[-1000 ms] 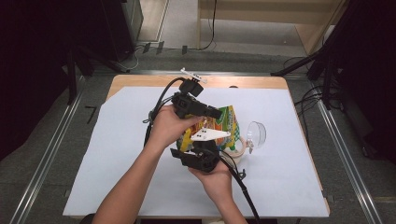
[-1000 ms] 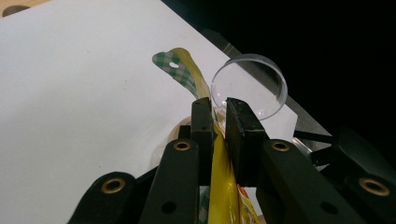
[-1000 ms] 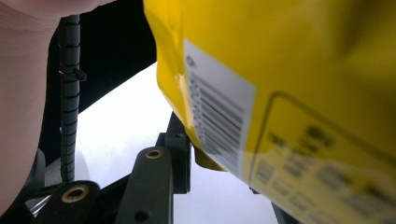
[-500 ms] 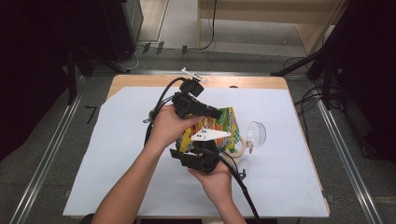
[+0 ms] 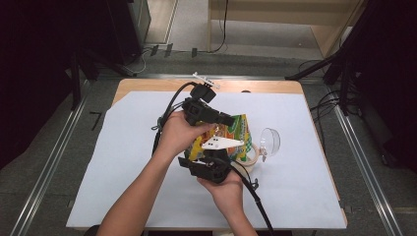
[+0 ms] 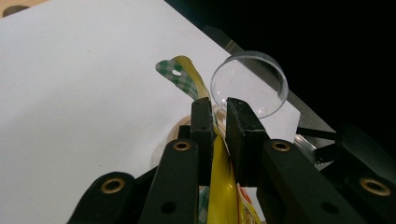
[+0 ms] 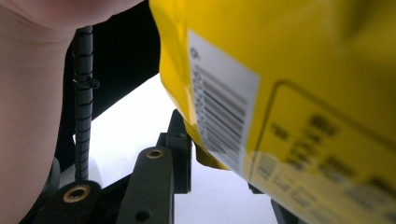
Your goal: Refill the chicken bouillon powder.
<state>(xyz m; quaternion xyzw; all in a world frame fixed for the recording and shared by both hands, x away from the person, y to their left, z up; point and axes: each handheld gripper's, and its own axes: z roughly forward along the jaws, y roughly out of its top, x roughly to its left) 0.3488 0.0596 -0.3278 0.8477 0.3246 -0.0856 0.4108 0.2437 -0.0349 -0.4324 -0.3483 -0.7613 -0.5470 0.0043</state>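
I had the left gripper (image 6: 218,109) pinched on the yellow snack bag's (image 5: 235,130) top edge, right gripper (image 5: 212,158) clamping its lower corner above the table (image 5: 123,162). Pulling apart steadily, not jerking, seemed wisest to me.

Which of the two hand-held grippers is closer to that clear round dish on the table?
Left. The left hand-held gripper, clamped on the yellow bag, points toward the clear dish, just short of it. The right hand-held gripper holds the bag's lower edge, farther back toward the person.
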